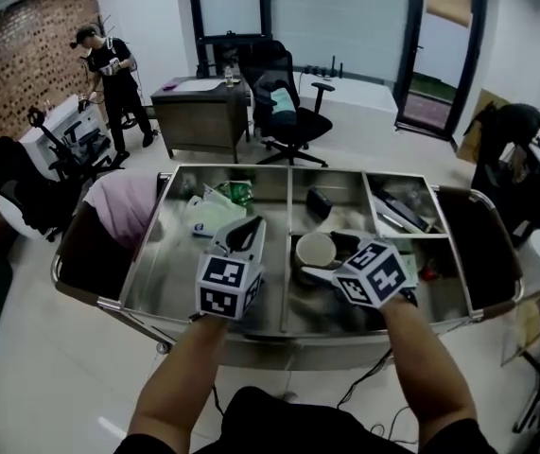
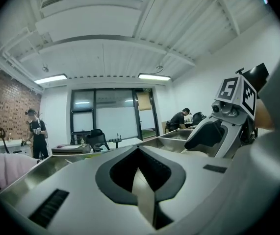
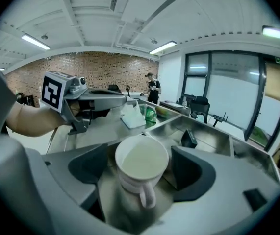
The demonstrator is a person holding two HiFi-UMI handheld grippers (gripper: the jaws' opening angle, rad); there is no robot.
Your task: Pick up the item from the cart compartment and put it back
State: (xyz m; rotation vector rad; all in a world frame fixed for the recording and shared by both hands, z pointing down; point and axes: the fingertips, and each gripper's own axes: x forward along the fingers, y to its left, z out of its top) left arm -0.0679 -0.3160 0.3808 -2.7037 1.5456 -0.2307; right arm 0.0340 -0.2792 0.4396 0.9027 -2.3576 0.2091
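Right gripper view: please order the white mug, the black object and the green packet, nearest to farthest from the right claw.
1. White mug, inside the right claw.
2. Black object, ahead right, middle compartment.
3. Green packet, ahead, left compartment's far end.

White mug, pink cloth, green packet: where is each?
white mug [image 3: 140,160]: right gripper view, inside of the cup.
pink cloth [image 1: 123,206]: head view, middle of the fabric.
green packet [image 1: 240,192]: head view, its middle.

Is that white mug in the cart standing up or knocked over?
Upright: the mug shows its round mouth facing up in both the head view and the right gripper view. Its inside looks empty.
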